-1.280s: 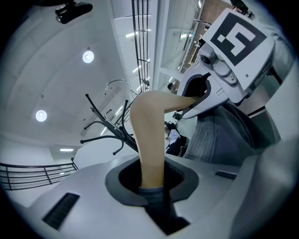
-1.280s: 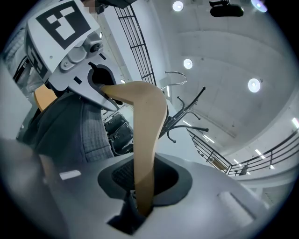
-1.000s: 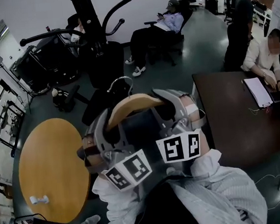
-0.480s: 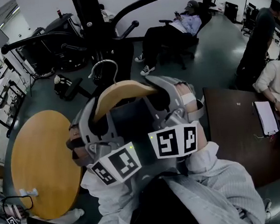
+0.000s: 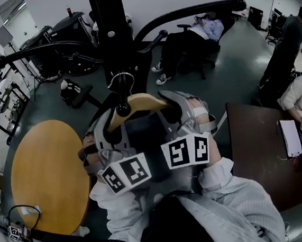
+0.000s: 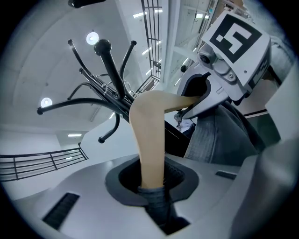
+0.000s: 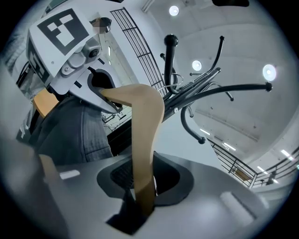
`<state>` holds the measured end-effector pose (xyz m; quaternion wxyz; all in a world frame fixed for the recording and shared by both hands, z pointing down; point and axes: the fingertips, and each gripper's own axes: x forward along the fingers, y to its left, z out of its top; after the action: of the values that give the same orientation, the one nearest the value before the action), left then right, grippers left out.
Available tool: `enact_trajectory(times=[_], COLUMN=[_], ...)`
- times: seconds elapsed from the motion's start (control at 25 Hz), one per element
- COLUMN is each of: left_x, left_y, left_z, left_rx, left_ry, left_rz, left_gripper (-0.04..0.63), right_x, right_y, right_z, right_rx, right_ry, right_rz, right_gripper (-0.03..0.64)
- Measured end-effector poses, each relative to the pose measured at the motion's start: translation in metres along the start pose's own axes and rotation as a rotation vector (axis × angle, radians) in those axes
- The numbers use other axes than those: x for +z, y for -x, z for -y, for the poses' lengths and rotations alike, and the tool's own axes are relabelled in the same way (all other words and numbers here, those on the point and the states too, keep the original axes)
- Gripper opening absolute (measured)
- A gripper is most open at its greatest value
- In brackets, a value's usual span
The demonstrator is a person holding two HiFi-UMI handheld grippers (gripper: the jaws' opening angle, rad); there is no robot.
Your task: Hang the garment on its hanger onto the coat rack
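Both grippers hold a light wooden hanger (image 5: 139, 104) up in front of me, with a dark garment (image 5: 141, 132) draped on it. Its metal hook (image 5: 121, 80) stands right by the black coat rack (image 5: 111, 31), close to the pole; I cannot tell if it rests on an arm. My left gripper (image 5: 109, 128) is shut on the hanger's left arm (image 6: 149, 135), over a fold of the garment. My right gripper (image 5: 174, 109) grips the hanger's right arm (image 7: 145, 135). The rack's curved arms (image 6: 110, 65) spread above in both gripper views.
A round wooden table (image 5: 44, 176) stands at the left and a dark brown table (image 5: 260, 150) at the right, with a person at a laptop (image 5: 301, 103). Beyond the rack a person (image 5: 196, 36) sits in a chair. Another person (image 5: 287, 46) stands at the far right.
The hanger and both grippers have come forward to the coat rack. The hook, earlier short of the pole, now sits beside it under the curved arms.
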<state>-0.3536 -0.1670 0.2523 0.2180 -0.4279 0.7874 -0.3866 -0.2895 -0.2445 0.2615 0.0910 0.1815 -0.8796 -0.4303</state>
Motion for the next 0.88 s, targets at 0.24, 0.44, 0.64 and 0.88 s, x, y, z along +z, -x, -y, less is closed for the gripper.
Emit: enact_trajectory(times=[0.24,0.44,0.64,0.88], left_x=[-0.022,-0.022,-0.022,-0.009], left_y=[-0.015,-0.010,-0.012,0.000], left_z=[0.014,0.012,0.015,0.018], left_rx=[-0.041,-0.011,-0.024,-0.106], left_ry=[0.001,-0.009,-0.006,0.031], left_rz=[-0.020,0.013,0.042,0.141], left_gripper=[0.060,0.060,0.060,0.152], right_x=[-0.016,-0.012,-0.014,-0.005], right_y=[-0.016,-0.013,-0.012,0.003], right_z=[-0.021,-0.021,-0.022,-0.026], right_rx=[0.039,-0.001,-0.006,0.020], right_ry=[-0.029,-0.020,-0.045,-0.032], right_rz=[-0.031,-0.018,0.000,0.072], right_gripper=[0.081,0.085,0.092,0.094])
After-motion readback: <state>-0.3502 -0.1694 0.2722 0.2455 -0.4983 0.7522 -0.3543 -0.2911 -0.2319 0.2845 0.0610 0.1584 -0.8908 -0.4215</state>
